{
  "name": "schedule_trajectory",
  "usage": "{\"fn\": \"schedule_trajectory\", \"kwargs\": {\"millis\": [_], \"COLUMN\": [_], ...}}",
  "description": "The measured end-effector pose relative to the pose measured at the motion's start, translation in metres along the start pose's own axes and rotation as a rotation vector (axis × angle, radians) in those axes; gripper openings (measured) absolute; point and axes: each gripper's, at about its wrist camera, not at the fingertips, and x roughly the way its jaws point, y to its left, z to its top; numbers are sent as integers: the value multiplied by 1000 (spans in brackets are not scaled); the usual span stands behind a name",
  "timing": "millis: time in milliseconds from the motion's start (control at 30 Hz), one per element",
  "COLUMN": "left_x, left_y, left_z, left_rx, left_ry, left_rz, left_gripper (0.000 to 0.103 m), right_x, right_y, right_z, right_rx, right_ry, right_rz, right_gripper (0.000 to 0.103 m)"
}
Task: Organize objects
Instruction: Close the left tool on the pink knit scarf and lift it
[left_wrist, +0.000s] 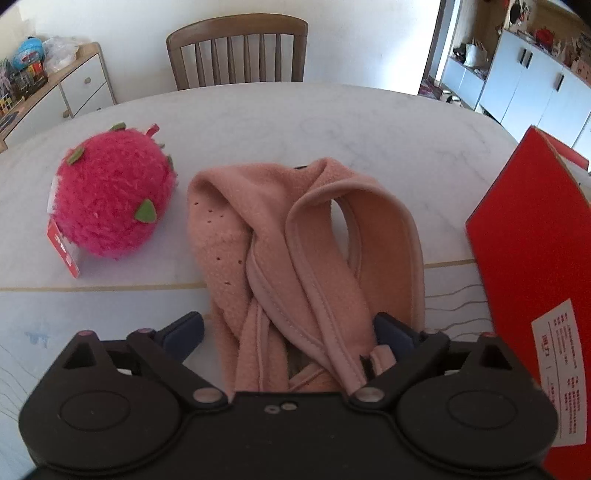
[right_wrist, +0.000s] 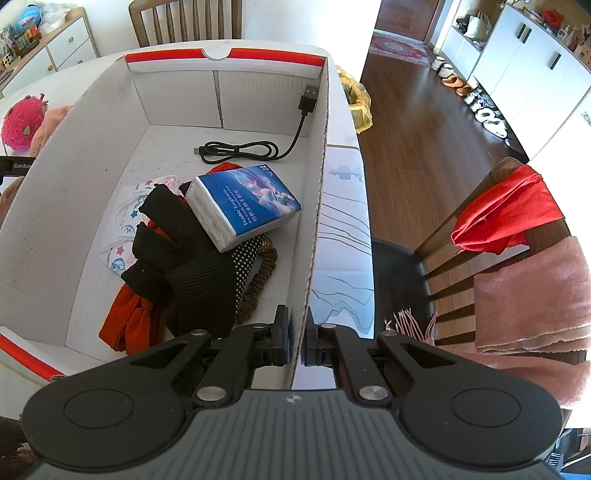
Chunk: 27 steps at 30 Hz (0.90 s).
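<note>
My left gripper (left_wrist: 288, 332) has its jaws wide apart, straddling the near end of the pink fleece garment (left_wrist: 295, 236) on the table (left_wrist: 332, 122) – its long axis runs straight away from me, pads not yet pressing. My right gripper (right_wrist: 295, 339) is clamped on the box wall (right_wrist: 314, 221) – left hand is the nearer one, so the grab is its job
</note>
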Motion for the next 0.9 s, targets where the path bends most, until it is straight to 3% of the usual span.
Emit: {"fn": "schedule_trajectory", "kwargs": {"millis": [167, 233, 300, 367, 467, 900], "left_x": [-2, -2, -6, -9, -13, -91], "left_y": [-1, -4, -11, -16, -21, -6], "left_z": [-3, -3, -2, -1, 4, 15], "left_rx": [25, 39, 63, 83, 108, 25], "left_ry": [-10, -16, -24, -29, -39, -185], "left_rz": [-14, -23, -40, -47, -24, -94], "left_gripper": [83, 72, 50, 36, 26, 21], "right_x": [0, 1, 1, 2, 2, 3], "right_y": [0, 0, 0, 0, 0, 1], "right_z": [0, 0, -1, -1, -1, 0], "right_rx": [0, 1, 0, 0, -5, -3], "right_ry": [1, 2, 3, 6, 6, 1], "right_rz": [0, 1, 1, 2, 0, -2], "right_gripper": [5, 5, 5, 5, 5, 5]}}
